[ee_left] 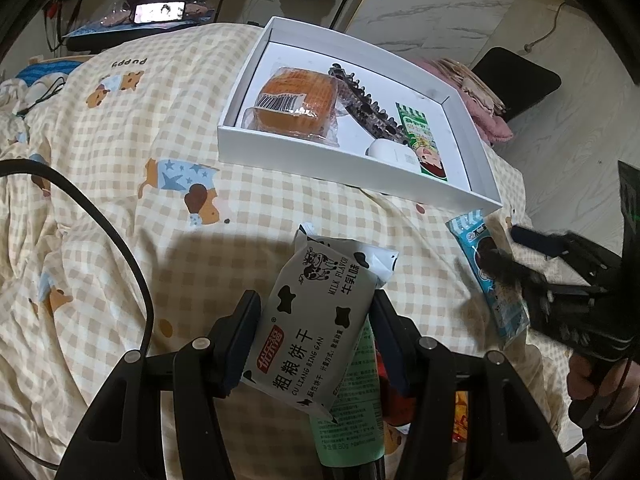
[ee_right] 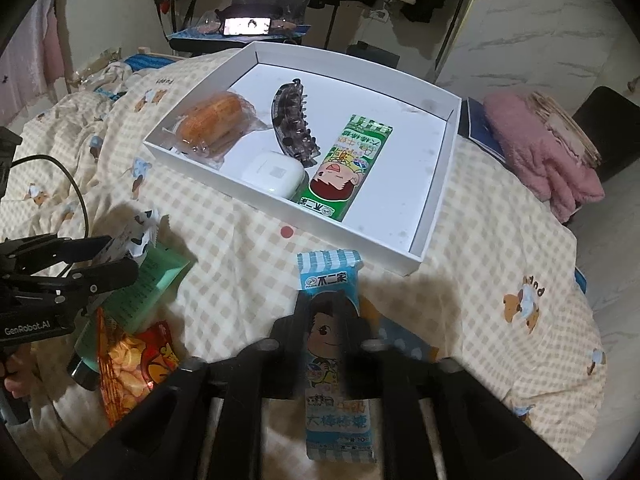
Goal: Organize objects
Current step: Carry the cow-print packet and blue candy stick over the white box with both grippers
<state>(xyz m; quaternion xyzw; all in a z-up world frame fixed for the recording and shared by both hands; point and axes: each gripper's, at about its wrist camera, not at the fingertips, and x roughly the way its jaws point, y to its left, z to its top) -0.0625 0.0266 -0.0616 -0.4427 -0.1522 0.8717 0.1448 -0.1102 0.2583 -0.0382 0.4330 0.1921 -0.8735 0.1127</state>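
My left gripper (ee_left: 316,300) is shut on a cow-patterned milk biscuit pack (ee_left: 320,276), held up off the checked bedspread. A blue candy pack (ee_right: 328,280) lies flat on the bedspread, and my right gripper (ee_right: 328,332) stands open astride it, its blurred fingers on either side. In the left wrist view that right gripper (ee_left: 516,256) hovers over the same blue pack (ee_left: 472,240) at the right edge. Beyond both sits a white box (ee_right: 192,166) (ee_left: 304,152) containing an orange bread pack (ee_right: 212,124), a hair claw (ee_right: 292,124), a white earbud case (ee_right: 272,172) and a green candy pack (ee_right: 344,168).
A green tube (ee_right: 148,288) and a red-orange snack bag (ee_right: 128,360) lie under the left gripper. A pink towel (ee_right: 540,152) sits past the box's right side. A black cable (ee_left: 120,240) loops over the bedspread at the left. The bed's edge drops off at the right.
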